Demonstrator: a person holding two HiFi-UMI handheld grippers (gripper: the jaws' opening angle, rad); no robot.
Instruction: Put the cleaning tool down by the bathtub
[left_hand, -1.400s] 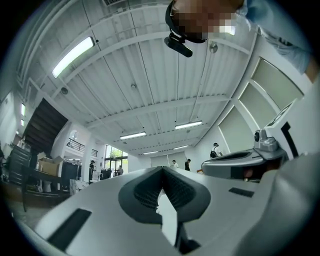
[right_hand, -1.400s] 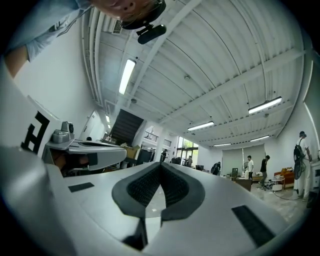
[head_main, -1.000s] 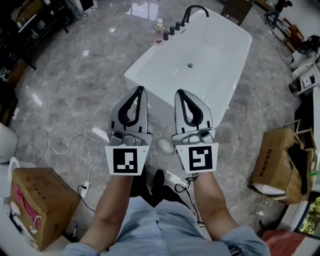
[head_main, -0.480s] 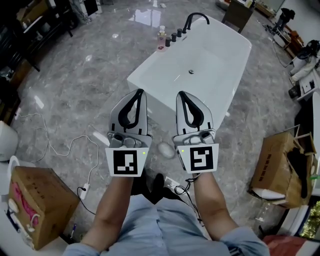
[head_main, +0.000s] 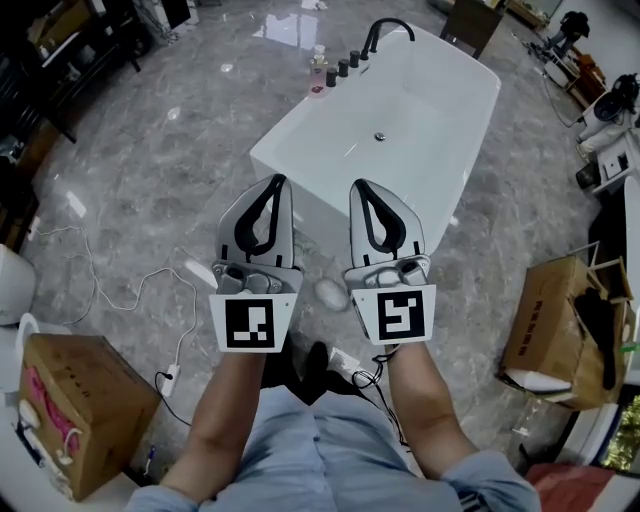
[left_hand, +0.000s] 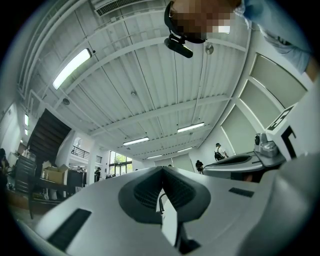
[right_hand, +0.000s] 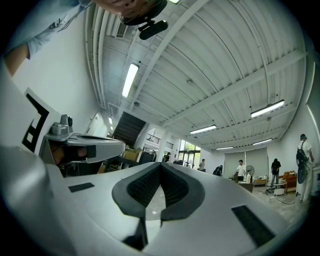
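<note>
Both closed and empty, left gripper (head_main: 279, 180) and right gripper (head_main: 358, 185) face the bathtub (head_main: 330, 125), cardboard boxes (head_main: 80, 400) either side.

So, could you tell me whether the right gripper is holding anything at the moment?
No, the jaws of the right gripper are closed together with nothing between them.

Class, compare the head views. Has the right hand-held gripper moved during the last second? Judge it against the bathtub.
No. The right hand-held gripper has kept its place. Its tip still overlaps the near edge of the bathtub, just as in the earlier pictures.
</note>
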